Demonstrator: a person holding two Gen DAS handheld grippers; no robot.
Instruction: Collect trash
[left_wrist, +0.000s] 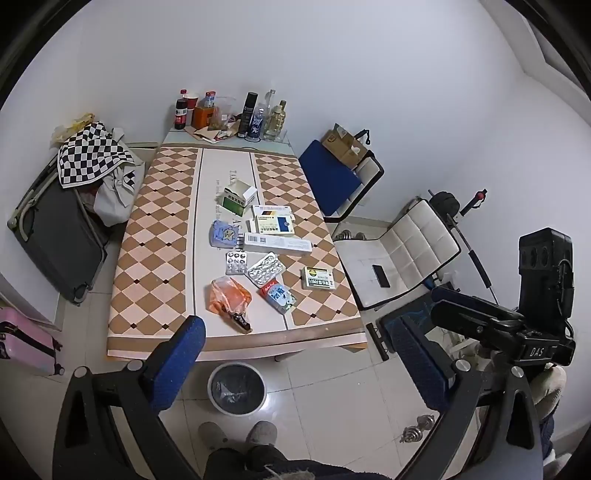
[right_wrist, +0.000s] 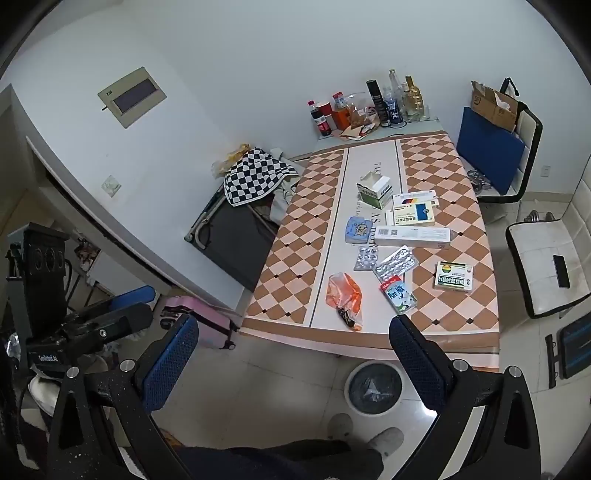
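The left tool (left_wrist: 295, 365) stands wide open and empty, its blue-padded fingers (left_wrist: 177, 365) tilted down above the floor. The right tool (right_wrist: 291, 358) is likewise spread wide with nothing between its fingers. Directly below and between the left tool's fingers sits the round white bin with a dark liner (left_wrist: 236, 387) on the tiled floor, just short of the near edge of the diamond-patterned counter (left_wrist: 155, 236). Beyond the fingertips, nearest on the counter, lie a crumpled orange plastic wrapper (left_wrist: 227, 299) and a small red-and-blue milk carton (left_wrist: 277, 297). Further ahead are two silver blister packs (left_wrist: 264, 269), a green-and-white medicine box (left_wrist: 317, 277), a long white box (left_wrist: 277, 244) and an open green box (left_wrist: 238, 199). At the counter's far end stands a cluster of bottles (left_wrist: 258, 114).
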